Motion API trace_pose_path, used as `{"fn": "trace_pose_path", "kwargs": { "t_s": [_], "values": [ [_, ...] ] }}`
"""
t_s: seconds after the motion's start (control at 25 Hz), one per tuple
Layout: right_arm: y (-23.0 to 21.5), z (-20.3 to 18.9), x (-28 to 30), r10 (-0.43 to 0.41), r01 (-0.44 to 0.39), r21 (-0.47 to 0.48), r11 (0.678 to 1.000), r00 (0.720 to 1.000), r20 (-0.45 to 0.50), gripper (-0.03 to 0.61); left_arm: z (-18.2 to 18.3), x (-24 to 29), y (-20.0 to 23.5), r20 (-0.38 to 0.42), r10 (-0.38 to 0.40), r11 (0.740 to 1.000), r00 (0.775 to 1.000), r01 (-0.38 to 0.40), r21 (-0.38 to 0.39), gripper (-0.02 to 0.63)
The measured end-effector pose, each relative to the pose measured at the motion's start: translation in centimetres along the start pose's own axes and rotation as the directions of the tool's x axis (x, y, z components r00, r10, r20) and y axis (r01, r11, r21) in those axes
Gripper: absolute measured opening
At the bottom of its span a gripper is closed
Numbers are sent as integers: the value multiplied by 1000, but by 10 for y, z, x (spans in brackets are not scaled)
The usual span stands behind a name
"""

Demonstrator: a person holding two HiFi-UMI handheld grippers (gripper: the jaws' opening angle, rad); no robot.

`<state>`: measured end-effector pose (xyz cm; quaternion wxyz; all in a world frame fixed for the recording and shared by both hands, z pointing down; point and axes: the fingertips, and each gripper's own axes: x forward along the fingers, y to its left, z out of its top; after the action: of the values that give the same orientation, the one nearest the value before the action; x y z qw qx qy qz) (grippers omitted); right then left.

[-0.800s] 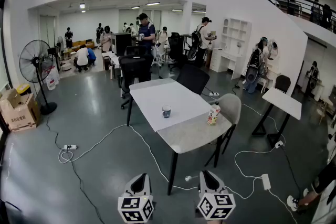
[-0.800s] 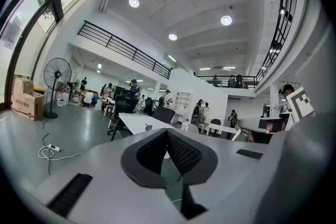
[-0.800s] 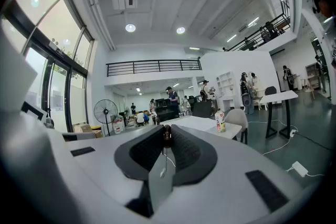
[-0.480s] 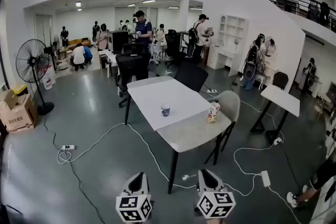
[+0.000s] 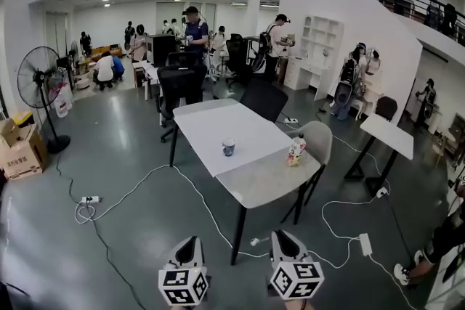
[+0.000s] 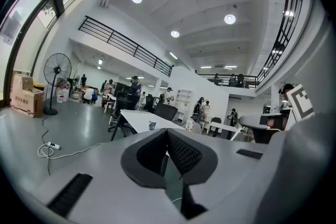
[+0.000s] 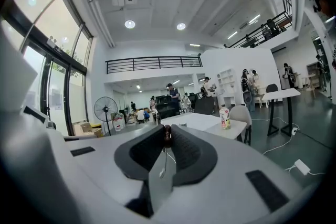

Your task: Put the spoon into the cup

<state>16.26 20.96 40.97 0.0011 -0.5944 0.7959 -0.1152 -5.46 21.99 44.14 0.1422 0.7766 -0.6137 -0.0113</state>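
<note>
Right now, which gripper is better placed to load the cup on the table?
The right gripper: its fingers pinch a small dark thing, probably the spoon. The left gripper is shut and empty. Both hang about equally far from the cup.

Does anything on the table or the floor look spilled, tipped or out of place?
Nothing spilled or tipped: the cup and the bottle stand upright on the table. Only white cables sprawl loose on the floor around it, and the right gripper pinches a small dark object in its jaws.
</note>
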Motion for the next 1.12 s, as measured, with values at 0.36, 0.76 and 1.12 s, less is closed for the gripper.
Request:
{"fn": "trace_pose_path", "kwargs": {
  "t_s": [0.36, 0.76, 1.12],
  "values": [
    [-10, -2, 43, -4, 4, 21, 1000, 1000, -5, 64, 2, 37, 18, -8, 22, 1000, 1000, -22, -1, 18],
    [-17, 8, 133, 25, -25, 53, 998, 1000, 2, 64, 22, 110, 33, -8, 29, 999, 1000, -28, 47, 18],
    [-47, 31, 210, 29, -29, 43, 999, 999, 20, 64, 49, 193, 49, 17, 41, 998, 999, -42, 57, 18]
  ]
}}
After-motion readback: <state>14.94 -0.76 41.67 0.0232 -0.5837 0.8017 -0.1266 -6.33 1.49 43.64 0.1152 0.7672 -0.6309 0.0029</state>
